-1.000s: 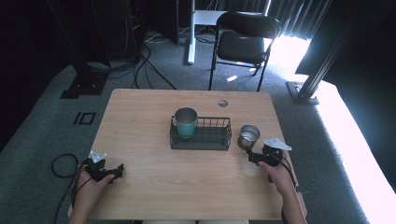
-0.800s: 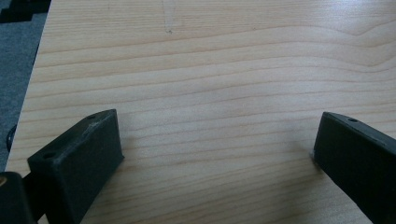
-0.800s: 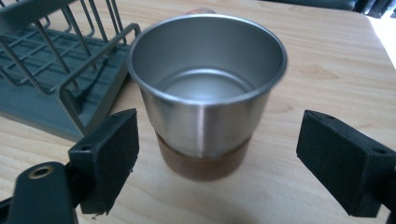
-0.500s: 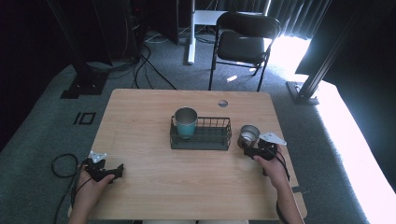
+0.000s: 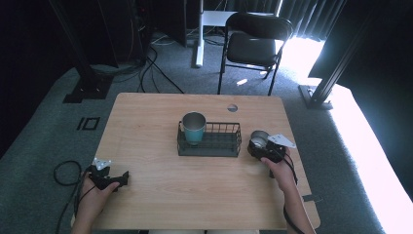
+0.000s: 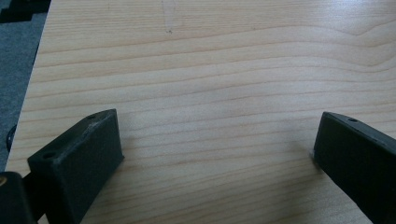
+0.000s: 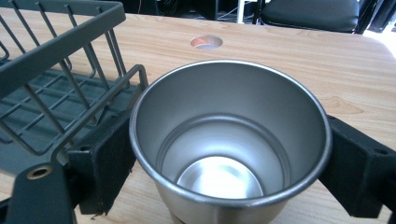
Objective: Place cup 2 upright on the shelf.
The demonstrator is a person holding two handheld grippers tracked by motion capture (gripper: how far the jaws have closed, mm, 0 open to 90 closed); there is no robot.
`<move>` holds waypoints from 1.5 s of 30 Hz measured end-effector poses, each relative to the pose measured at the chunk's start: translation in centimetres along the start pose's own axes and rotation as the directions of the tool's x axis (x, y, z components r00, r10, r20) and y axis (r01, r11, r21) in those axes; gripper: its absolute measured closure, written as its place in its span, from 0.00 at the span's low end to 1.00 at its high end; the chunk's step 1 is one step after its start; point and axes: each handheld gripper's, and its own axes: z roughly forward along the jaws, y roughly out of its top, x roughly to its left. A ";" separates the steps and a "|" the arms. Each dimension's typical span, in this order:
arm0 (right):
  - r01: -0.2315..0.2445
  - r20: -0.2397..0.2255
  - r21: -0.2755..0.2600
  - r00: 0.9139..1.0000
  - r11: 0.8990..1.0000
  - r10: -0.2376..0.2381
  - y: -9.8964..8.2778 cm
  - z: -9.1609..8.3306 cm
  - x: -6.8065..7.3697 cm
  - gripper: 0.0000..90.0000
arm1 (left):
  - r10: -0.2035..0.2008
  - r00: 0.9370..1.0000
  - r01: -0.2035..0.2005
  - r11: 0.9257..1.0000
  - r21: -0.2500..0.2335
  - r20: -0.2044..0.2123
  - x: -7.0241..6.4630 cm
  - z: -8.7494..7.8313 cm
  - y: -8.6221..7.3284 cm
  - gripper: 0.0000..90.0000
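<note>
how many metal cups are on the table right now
2. One cup stands upright at the left end of the wire basket. The other cup stands on the table just right of the basket, between the jaws of the right gripper. None seem hidden.

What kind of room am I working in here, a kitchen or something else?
Not a kitchen; it looks like a lab or recording studio. A bare wooden table stands on grey carpet, with black curtains, loose floor cables and a folding chair behind. The wire basket and steel cups look like props.
</note>
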 end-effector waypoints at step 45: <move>0.035 0.004 -0.080 0.999 0.996 -0.035 9.4 -4.3 1.8 0.17 | 0.000 1.000 0.000 1.000 0.000 0.000 0.0 0.0 0.0 0.02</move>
